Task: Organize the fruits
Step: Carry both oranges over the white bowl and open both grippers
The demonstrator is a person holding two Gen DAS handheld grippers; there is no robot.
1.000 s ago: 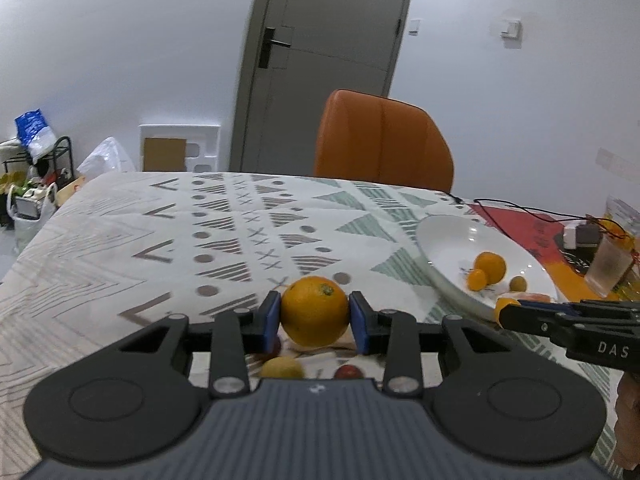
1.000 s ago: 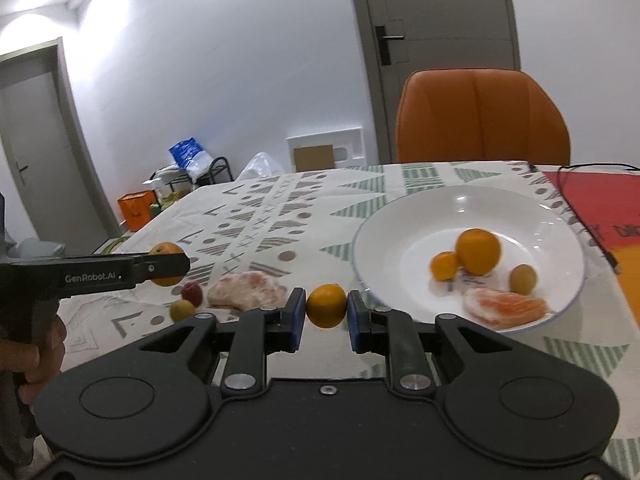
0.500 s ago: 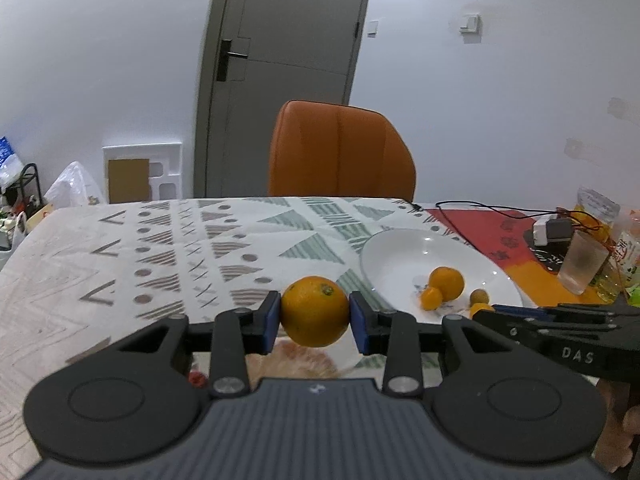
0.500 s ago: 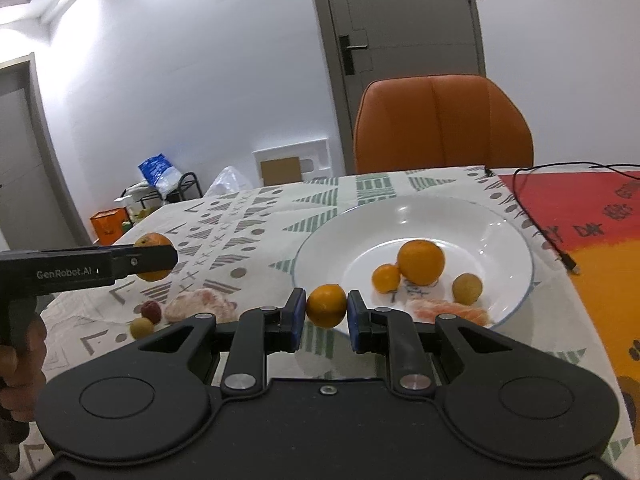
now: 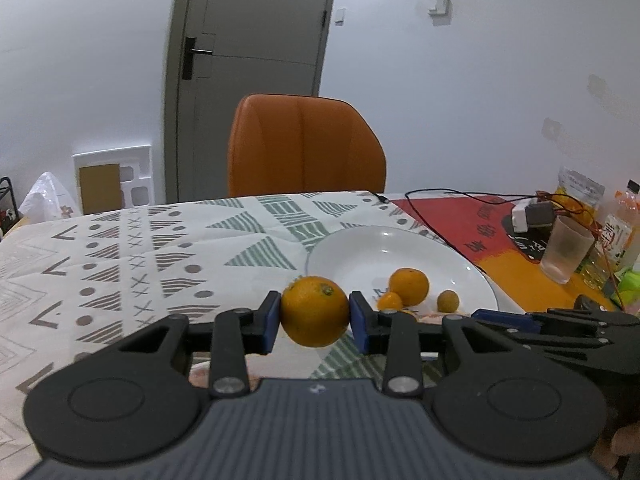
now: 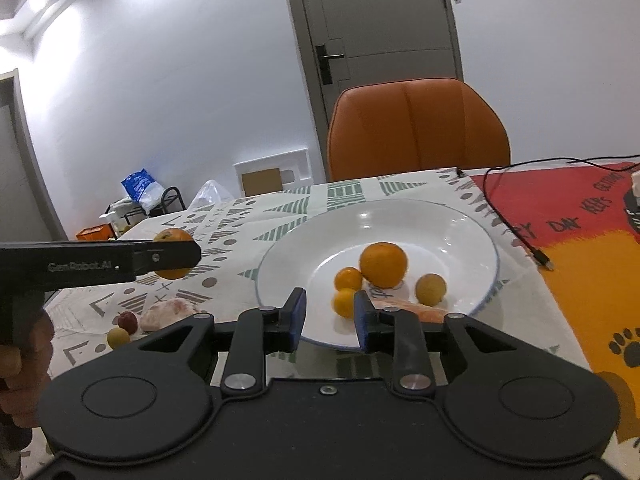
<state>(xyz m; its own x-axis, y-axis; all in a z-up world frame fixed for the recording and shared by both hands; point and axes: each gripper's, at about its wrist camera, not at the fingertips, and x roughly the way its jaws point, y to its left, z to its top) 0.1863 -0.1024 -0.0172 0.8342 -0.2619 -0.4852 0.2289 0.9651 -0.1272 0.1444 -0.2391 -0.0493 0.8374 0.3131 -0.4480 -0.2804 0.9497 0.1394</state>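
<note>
Your right gripper (image 6: 329, 316) is opening over the near part of the plate (image 6: 472, 220). A second ago its fingers were clamped on a small mandarin (image 6: 345, 302) beside the plate's rim; now that mandarin is sitting apart from the left pad and close against the right one, seemingly dropping or resting inside the plate, just in front of another small mandarin (image 6: 349, 278) and a bigger orange (image 6: 383, 264). A brownish round fruit (image 6: 430, 289) and a peeled segment (image 6: 420, 312) are lying there too. So that delivery looks all but finished.

Your left gripper (image 5: 315, 317) is gripping a large orange (image 5: 315, 311) firmly between its blue pads, held in the air. It was over the patterned tabletop (image 5: 120, 256) a second ago; now it is hanging at the plate's left edge, so this orange is likely next in.

Still waiting on the tabletop, left of the plate, are a red fruit (image 6: 127, 321), a yellow fruit (image 6: 118, 337) and a peeled chunk (image 6: 170, 311). You are probably clearing your right gripper away before the left one lowers, since the two are crowding the same corner.
</note>
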